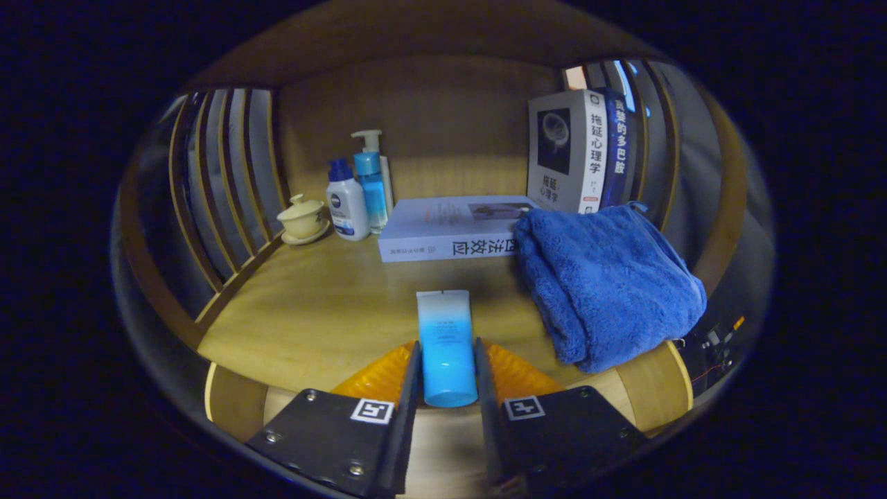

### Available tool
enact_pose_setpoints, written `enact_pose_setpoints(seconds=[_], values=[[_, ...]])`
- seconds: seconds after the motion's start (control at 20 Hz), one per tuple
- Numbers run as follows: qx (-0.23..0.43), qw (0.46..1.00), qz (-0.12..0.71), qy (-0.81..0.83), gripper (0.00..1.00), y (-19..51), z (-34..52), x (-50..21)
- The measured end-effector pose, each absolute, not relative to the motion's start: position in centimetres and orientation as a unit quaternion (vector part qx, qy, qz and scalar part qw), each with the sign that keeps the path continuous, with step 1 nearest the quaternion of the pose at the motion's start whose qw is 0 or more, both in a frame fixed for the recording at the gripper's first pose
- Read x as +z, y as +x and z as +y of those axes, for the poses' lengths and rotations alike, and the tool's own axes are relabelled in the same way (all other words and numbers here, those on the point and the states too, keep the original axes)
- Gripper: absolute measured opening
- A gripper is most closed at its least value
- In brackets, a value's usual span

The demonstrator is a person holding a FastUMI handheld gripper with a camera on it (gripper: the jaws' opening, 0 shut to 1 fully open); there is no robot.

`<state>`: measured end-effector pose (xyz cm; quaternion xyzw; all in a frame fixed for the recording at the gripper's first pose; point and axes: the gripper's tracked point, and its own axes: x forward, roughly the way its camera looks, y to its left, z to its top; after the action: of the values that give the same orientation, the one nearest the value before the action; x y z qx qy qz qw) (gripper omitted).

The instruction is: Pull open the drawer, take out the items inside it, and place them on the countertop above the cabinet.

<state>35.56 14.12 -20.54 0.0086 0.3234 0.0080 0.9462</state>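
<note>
Tongs (447, 367): clamped on the blue tube (445, 346), cap end nearest.
Counter (326, 305): bare patch ahead beside the towel (606, 284), likely the drop spot.

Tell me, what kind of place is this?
Probably a wooden countertop in a home-like nook with slatted sides. On it sit books, a blue towel and lotion bottles. The gripper is shut on a blue tube.

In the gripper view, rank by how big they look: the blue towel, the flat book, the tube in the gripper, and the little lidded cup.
1. blue towel
2. flat book
3. tube, held between the gripper fingers; its nearness to the camera inflates it, so its rank against the book is unsure
4. lidded cup
</note>
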Motion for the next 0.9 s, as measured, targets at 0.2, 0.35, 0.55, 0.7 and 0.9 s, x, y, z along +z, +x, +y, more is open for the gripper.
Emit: enact_pose_setpoints(seconds=[0.2,0.35,0.55,0.7,0.9], values=[[0.023,0.958,0.285,0.021,0.44,32.4,13.5,-18.1],[0.039,0.967,0.252,0.005,0.44,29.0,12.5,-15.8],[0.047,0.973,0.224,-0.009,0.43,23.1,11.5,-13.6],[0.044,0.976,0.215,-0.004,0.74,19.2,10.8,-13.0],[0.032,0.976,0.213,-0.016,0.95,14.7,10.2,-14.5]])
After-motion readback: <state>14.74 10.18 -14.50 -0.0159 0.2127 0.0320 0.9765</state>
